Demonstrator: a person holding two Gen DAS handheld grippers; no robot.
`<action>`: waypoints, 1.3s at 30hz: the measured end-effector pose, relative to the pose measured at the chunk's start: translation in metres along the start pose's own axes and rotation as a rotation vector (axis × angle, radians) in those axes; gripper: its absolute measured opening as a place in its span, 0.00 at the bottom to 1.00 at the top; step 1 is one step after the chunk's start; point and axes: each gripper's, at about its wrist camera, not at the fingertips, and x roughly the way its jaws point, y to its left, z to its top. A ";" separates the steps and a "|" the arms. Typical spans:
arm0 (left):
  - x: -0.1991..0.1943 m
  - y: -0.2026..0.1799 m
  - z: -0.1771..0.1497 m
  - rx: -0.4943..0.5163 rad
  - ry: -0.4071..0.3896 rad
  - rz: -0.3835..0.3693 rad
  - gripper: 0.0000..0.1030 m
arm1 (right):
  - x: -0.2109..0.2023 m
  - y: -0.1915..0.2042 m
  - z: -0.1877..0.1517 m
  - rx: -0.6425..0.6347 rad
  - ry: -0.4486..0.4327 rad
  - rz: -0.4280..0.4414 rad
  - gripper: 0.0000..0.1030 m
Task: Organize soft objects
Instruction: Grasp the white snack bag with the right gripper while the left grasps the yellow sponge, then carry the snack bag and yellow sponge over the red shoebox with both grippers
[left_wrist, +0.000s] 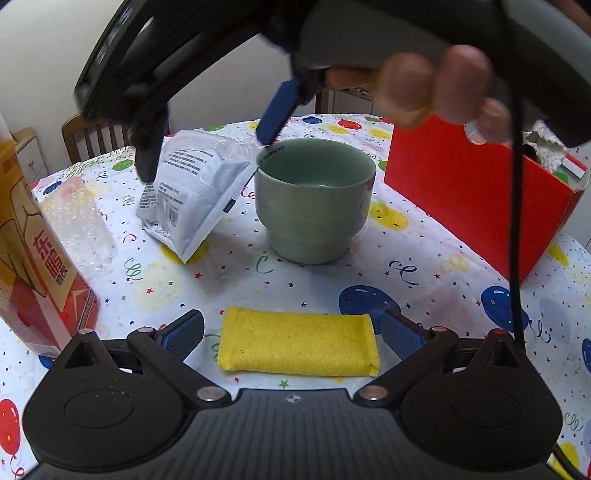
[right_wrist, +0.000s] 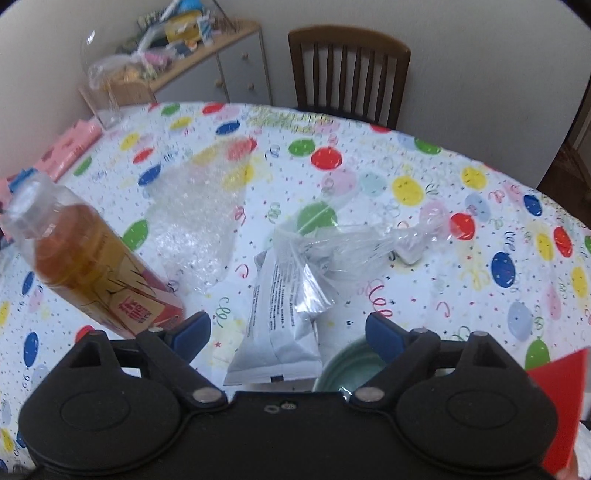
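A yellow sponge (left_wrist: 298, 342) lies flat on the balloon-print tablecloth between the fingers of my open left gripper (left_wrist: 291, 332), which do not touch it. A grey-white foil packet in clear wrap (left_wrist: 192, 192) leans by the green cup (left_wrist: 316, 199). My right gripper (left_wrist: 207, 144) hangs above the packet, open; in its own view the right gripper (right_wrist: 288, 332) has the packet (right_wrist: 280, 325) between its spread fingers, apart from both. A sheet of bubble wrap (right_wrist: 199, 218) lies on the table to the left.
A red box (left_wrist: 476, 199) with crumpled paper stands at the right. An orange drink bottle (right_wrist: 92, 266) stands at the left. A drinking glass (right_wrist: 101, 92) and pink packet (right_wrist: 70, 147) are at the far edge. A wooden chair (right_wrist: 349, 74) stands behind the table.
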 end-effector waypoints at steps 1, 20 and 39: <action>0.001 0.000 0.000 -0.003 -0.001 0.001 1.00 | 0.003 0.001 0.002 -0.011 0.003 -0.005 0.88; 0.009 -0.006 -0.007 0.020 0.010 0.015 0.90 | 0.034 0.006 0.010 0.040 0.084 0.029 0.45; -0.007 -0.005 -0.009 -0.011 0.008 0.036 0.82 | 0.000 0.024 -0.008 0.117 0.019 0.126 0.15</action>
